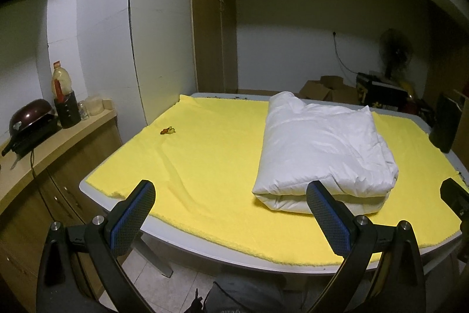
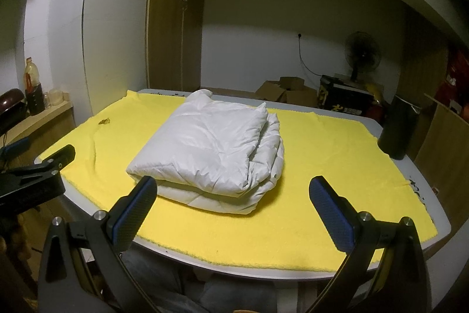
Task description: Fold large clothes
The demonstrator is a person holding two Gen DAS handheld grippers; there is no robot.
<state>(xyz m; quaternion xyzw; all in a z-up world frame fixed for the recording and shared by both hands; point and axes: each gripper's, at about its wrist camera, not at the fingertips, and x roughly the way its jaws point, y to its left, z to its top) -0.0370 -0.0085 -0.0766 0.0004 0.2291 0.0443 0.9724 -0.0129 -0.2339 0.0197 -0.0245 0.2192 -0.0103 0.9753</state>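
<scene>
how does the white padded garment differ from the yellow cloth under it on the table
The white padded garment is puffy and folded into a thick stacked bundle; the yellow cloth is thin and spread out in a single layer.
The garment covers only a middle patch; the cloth covers nearly the whole table.
The garment looks smooth with a slight sheen; the cloth looks matte and fuzzy at its edge.
Both lie at rest, with neither open gripper touching them.

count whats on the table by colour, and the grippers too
white: 1, folded padded garment
yellow: 1, cloth covering the table
brown: 1, small scrap on the cloth
black: 1, cylinder at the table's far right edge
open grippers: 2, left gripper, right gripper
total: 6
</scene>
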